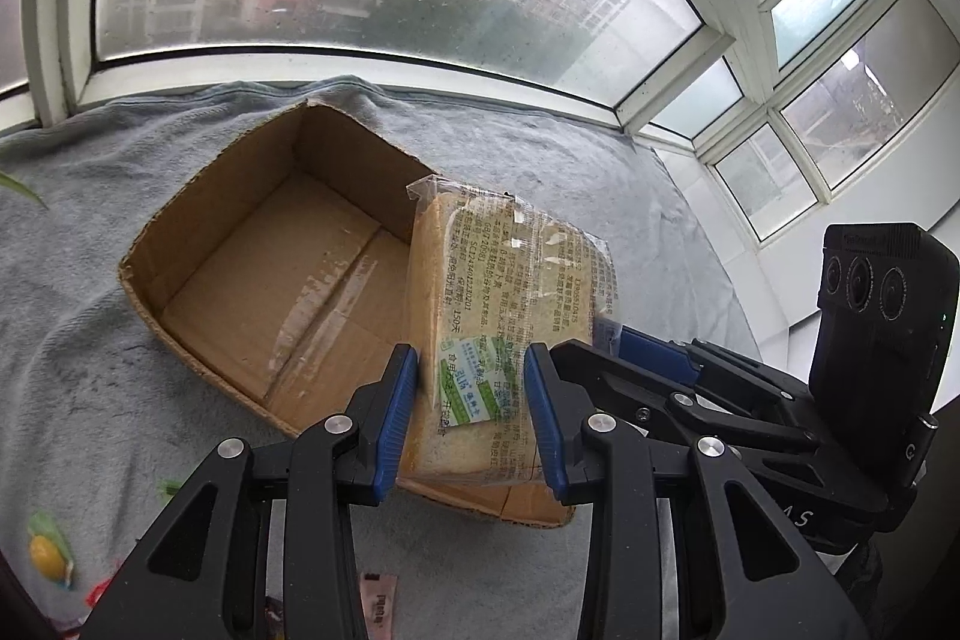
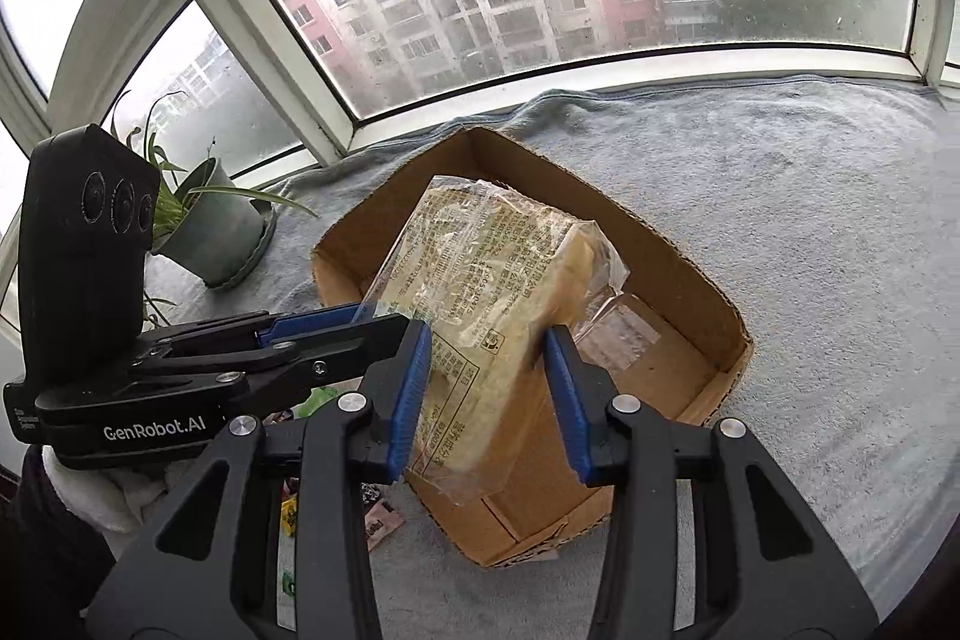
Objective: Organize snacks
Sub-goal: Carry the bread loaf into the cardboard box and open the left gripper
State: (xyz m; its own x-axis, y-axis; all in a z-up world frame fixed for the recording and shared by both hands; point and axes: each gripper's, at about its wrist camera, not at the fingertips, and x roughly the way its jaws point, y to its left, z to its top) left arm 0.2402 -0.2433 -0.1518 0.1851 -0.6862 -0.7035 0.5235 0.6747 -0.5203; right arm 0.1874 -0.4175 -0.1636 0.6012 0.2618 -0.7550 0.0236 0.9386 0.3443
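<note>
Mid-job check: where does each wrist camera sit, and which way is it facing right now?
Left wrist: behind the left gripper, facing the window, over the cardboard box; right gripper at right.
Right wrist: behind the right gripper, facing the window; left gripper and potted plant at left.
Shared: bread packet, box, grey blanket.

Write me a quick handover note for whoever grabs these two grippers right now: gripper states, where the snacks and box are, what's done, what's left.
Left gripper: shut on the bagged bread, pads on its near end.
Right gripper: shut on the same bread from the other side.
The bread is tilted, held over the near edge of the open cardboard box, not yet lying on its floor.
The box sits on the grey blanket; nothing else shows inside it.
A few small snack packets lie on the blanket near the box's front.
Left to do: lower the bread in, release both grippers, then box the loose packets.
</note>
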